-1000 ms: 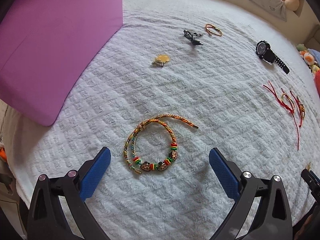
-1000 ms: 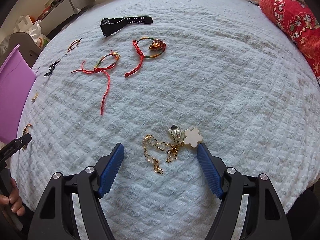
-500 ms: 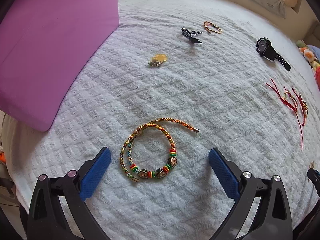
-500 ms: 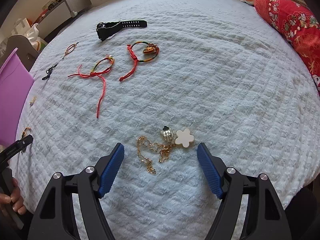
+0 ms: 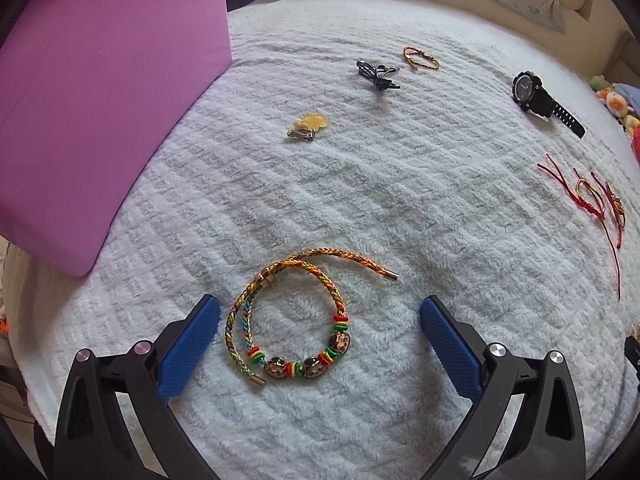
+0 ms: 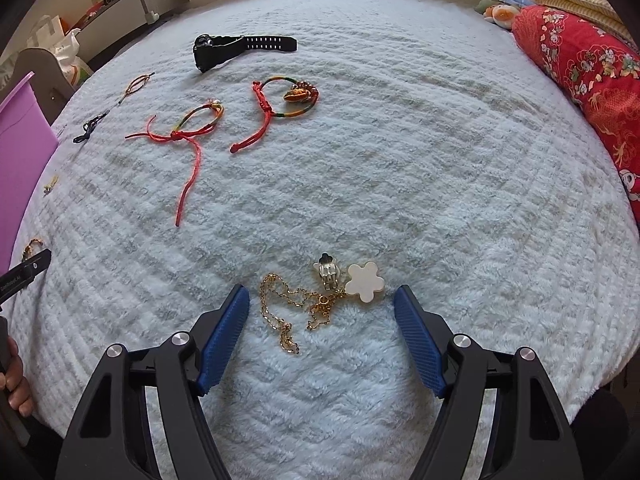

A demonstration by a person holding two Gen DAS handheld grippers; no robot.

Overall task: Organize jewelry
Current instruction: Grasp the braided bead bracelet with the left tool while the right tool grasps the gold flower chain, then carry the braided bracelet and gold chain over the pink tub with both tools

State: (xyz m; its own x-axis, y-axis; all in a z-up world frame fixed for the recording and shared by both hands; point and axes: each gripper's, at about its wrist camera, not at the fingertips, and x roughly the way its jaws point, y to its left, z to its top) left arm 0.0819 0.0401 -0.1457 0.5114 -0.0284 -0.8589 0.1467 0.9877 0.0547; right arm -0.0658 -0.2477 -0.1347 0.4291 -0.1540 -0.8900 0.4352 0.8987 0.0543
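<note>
Jewelry lies scattered on a white fleecy bed cover point(image 5: 400, 184); nothing is lifted.

Left wrist view: left claw point(image 5: 319, 318) spread wide, blue pads apart; braided bead bracelet point(image 5: 296, 320) flat on the cover between the pads, touching neither; its loose end trails toward 2 o'clock; purple bin point(image 5: 100, 92) at 10 o'clock, well apart; yellow charm clip point(image 5: 308, 126) at 12 o'clock; dark cord tangle point(image 5: 376, 74) and thin orange bracelet point(image 5: 420, 58) beyond it; black watch point(image 5: 538, 98) at 1 o'clock; red cord bracelets point(image 5: 592, 196) at 2 o'clock near the edge.

Right wrist view: right claw point(image 6: 321, 312) spread wide, pinching nothing; gold chain point(image 6: 292, 308) between the pads, clear of both; white flower piece point(image 6: 365, 282) touching the chain, just beside the right pad; small clear clip point(image 6: 328, 272) beside the flower at its 9 o'clock; red patterned pillow point(image 6: 592, 72) at 2 o'clock.
</note>
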